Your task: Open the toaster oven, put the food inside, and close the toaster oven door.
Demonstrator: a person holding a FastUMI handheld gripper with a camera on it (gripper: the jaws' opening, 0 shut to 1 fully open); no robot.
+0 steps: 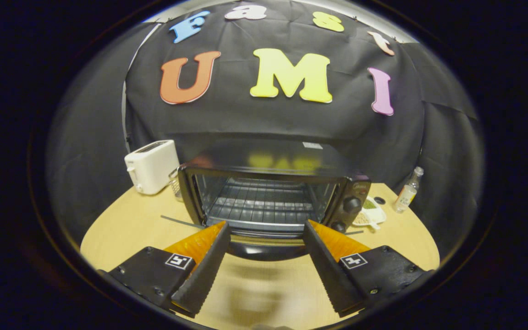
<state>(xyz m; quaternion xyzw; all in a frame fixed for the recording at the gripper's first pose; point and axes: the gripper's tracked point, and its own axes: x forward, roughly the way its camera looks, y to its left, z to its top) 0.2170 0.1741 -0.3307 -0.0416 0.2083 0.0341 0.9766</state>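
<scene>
Spread wide and holding nothing, the gripper (264, 238) is aimed straight at the black toaster oven (268, 192) just ahead on the round wooden table (122, 229). Its door (266, 247) is dropped open between the fingertips, its long edge running left to right; the wire rack (261, 206) is bare.
</scene>
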